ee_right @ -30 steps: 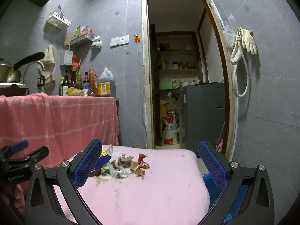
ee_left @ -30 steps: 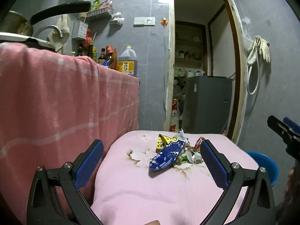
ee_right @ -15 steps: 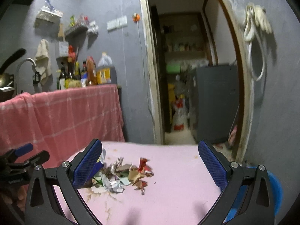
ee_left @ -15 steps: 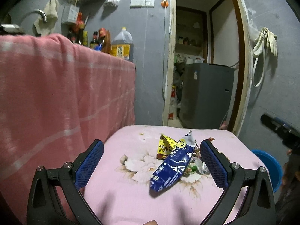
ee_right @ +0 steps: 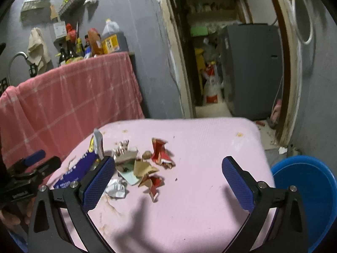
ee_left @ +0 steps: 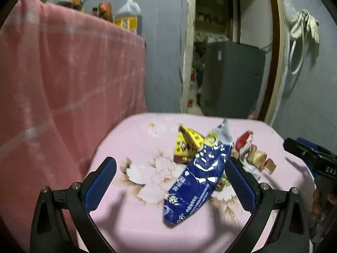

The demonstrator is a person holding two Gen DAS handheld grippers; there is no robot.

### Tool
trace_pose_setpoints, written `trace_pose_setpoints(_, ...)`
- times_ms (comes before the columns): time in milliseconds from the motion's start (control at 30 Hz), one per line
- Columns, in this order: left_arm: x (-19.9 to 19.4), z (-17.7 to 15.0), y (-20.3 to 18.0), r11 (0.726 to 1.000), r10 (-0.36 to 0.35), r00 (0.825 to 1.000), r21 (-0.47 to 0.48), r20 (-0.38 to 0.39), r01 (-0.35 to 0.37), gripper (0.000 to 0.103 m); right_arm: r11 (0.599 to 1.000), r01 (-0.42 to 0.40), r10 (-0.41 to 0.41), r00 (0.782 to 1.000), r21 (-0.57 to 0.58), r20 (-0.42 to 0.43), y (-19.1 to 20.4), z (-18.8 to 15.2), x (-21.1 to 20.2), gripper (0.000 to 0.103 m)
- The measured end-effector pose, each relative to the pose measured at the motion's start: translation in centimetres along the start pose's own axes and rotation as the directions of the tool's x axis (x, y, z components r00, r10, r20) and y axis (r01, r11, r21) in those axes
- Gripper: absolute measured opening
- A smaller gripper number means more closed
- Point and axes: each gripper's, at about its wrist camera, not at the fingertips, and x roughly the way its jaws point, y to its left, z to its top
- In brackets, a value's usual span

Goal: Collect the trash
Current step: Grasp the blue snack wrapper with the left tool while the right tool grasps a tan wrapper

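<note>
A pile of trash lies on a pink cloth-covered table (ee_left: 130, 227). It holds a long blue snack wrapper (ee_left: 198, 181), a yellow packet (ee_left: 187, 145), red wrapper scraps (ee_right: 161, 151), brown paper bits (ee_right: 145, 168) and crumpled white paper (ee_right: 115, 187). My left gripper (ee_left: 170, 181) is open above the table, with the blue wrapper between its fingers. My right gripper (ee_right: 168, 179) is open over the scraps, with its left finger beside the pile. The blue wrapper also shows in the right wrist view (ee_right: 71, 172).
A blue basin (ee_right: 305, 198) stands on the floor right of the table. A pink towel-draped counter (ee_left: 63, 80) with bottles rises at the left. A doorway with a grey cabinet (ee_right: 252, 67) is behind. The right gripper shows in the left wrist view (ee_left: 311, 158).
Both grippers have moved down and forward toward the trash pile; the trash now looks larger and sits between the fingers. Both stay open.
</note>
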Motion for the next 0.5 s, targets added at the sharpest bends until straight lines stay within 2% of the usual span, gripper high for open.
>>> trace_pose_setpoints(167,1.3,-0.4,-0.1,0.999,-0.041,0.997,0.012,-0.062,0.042,0.1,0.999,-0.023,0.021,0.998,-0.024,-0.065,0.2,-0.5,1.8,0.087)
trace_pose_setpoints(233,1.5,-0.6,-0.3,0.998,-0.051,0.995,0.017,-0.081,0.053,0.1,0.999,-0.026,0.024,0.996,-0.03,-0.085,0.3,-0.7,2.2,0.077)
trace_pose_setpoints(300,1.7,-0.6,-0.3,0.998,-0.06,0.994,0.019,-0.096,0.062,0.1,0.998,-0.036,0.032,0.994,-0.041,-0.105,0.4,-0.9,2.6,0.071)
trace_pose_setpoints(367,2.0,-0.6,-0.2,0.997,-0.073,0.991,0.017,-0.111,0.075,0.1,0.997,-0.05,0.043,0.991,-0.054,-0.125,0.6,-1.0,3.0,0.069)
trace_pose_setpoints(433,2.3,-0.6,-0.2,0.996,-0.084,0.988,0.014,-0.128,0.086,0.096,0.996,-0.065,0.055,0.988,-0.063,-0.146,0.8,-1.1,3.5,0.063)
trace_pose_setpoints(500,2.8,-0.6,-0.2,0.995,-0.099,0.984,0.011,-0.151,0.102,0.087,0.994,-0.077,0.063,0.983,-0.075,-0.173,1.0,-1.1,4.1,0.057)
